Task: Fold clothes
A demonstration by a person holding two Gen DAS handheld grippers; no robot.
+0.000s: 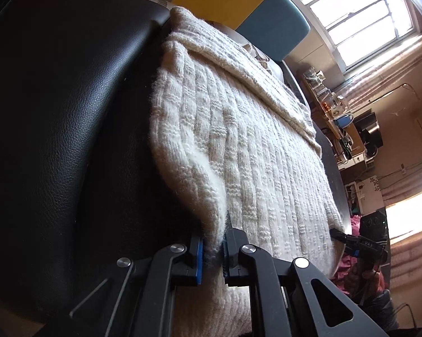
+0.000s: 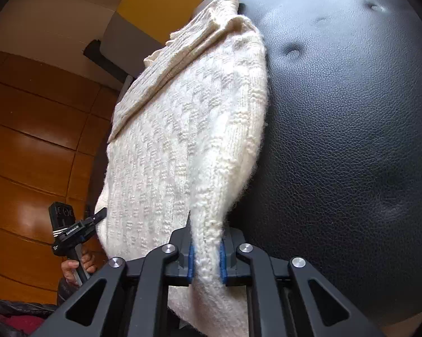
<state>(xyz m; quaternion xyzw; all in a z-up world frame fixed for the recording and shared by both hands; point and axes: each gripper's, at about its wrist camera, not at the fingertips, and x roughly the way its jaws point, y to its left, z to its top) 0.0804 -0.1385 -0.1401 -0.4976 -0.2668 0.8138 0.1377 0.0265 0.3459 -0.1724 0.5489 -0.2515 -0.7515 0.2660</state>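
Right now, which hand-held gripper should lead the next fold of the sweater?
Neither clearly: the left hand-held gripper and right hand-held gripper each pinch a near corner of the sweater on the black cushion. Probably move both together.

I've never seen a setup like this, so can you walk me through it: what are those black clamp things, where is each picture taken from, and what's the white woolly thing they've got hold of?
These are two handheld grabbing tools, each held by a person, with a camera looking out along its two fingers. One picture comes from the left gripper, the other from the right gripper. Each view also catches the other tool off to the side, and in the right view the hand holding it shows.

The white thing is a cream knitted sweater lying on a black leather cushion. Both grippers are closed on its near edge, one at each side, the knit pinched between their blue pads. A strip of the sweater already lies folded over along its far side.
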